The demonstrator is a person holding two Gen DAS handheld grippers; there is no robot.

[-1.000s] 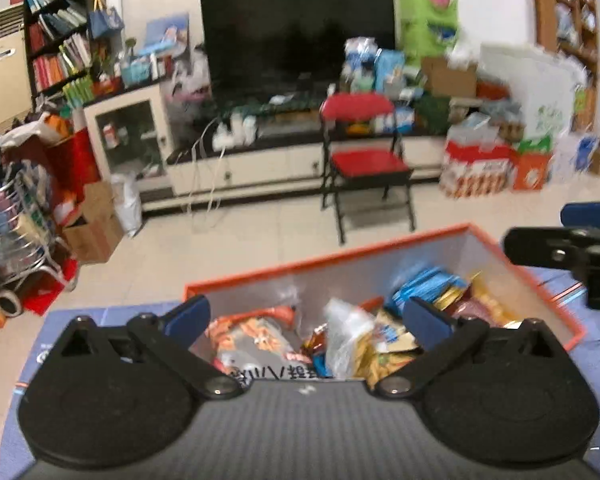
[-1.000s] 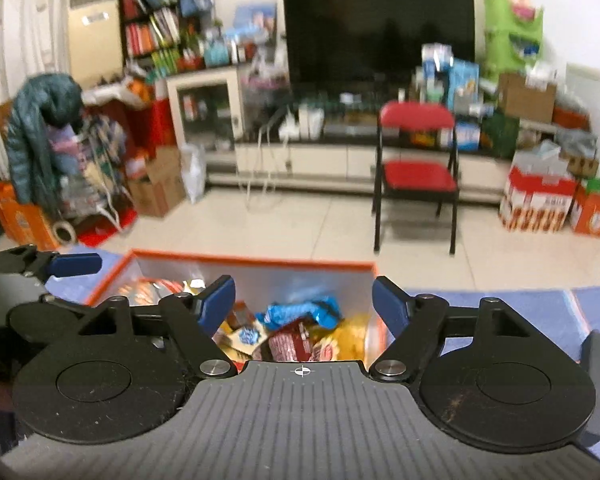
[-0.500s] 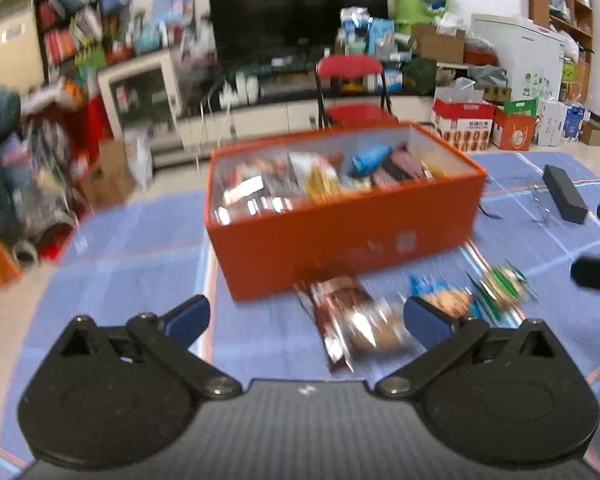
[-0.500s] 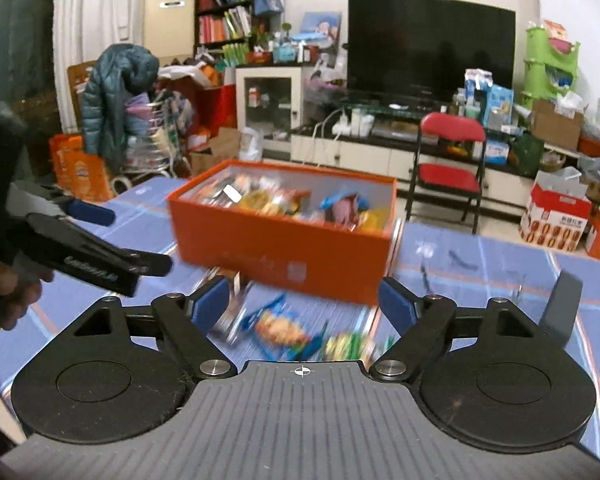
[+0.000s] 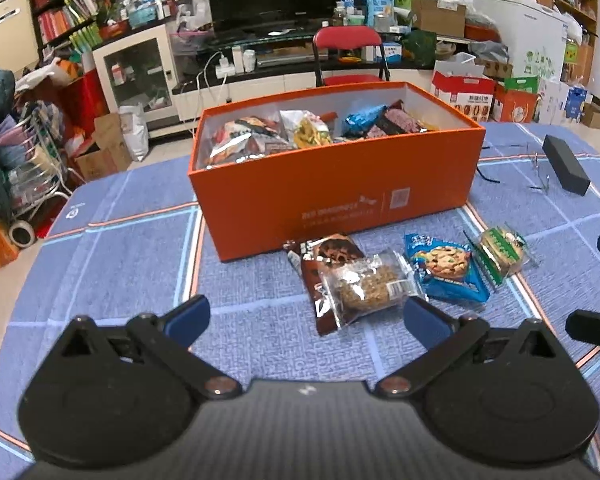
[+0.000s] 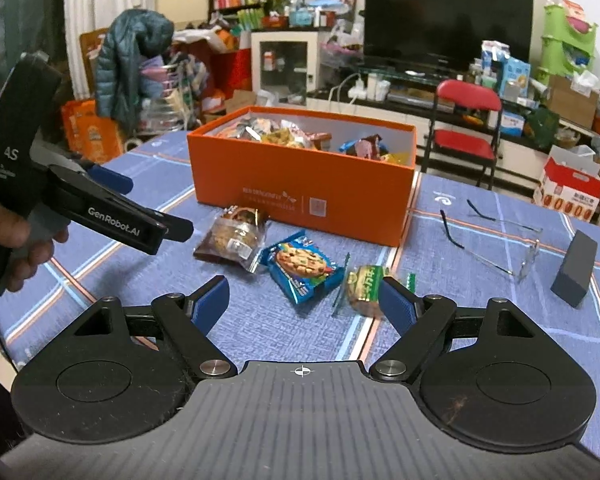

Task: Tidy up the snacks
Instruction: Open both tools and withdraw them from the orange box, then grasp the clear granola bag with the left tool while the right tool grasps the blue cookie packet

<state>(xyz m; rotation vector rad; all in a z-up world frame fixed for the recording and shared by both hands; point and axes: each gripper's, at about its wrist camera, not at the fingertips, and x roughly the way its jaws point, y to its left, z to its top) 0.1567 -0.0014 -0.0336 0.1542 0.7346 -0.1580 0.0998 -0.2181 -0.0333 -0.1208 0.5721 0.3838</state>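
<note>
An orange box (image 5: pixel 340 184) (image 6: pixel 300 184) full of snack packets stands on the blue tablecloth. In front of it lie a brown chocolate packet (image 5: pixel 328 256), a clear oat-cookie packet (image 5: pixel 368 284) (image 6: pixel 232 236) on top of it, a blue chip-cookie packet (image 5: pixel 446 266) (image 6: pixel 300 268) and a green packet (image 5: pixel 500 248) (image 6: pixel 364 284). My left gripper (image 5: pixel 306 316) (image 6: pixel 152 206) is open and empty, just short of the clear packet. My right gripper (image 6: pixel 304 298) (image 5: pixel 598 284) is open and empty, near the blue and green packets.
A pair of glasses (image 6: pixel 496 236) and a black case (image 6: pixel 574 268) (image 5: pixel 566 164) lie on the cloth to the right of the box. A red folding chair (image 6: pixel 466 120) stands behind the table. A hand (image 6: pixel 24 252) holds the left gripper.
Both grippers have drawn back from over the box and sunk toward the cloth. The loose packets in front of the box have come into view. The right jaws stand a little wider.
</note>
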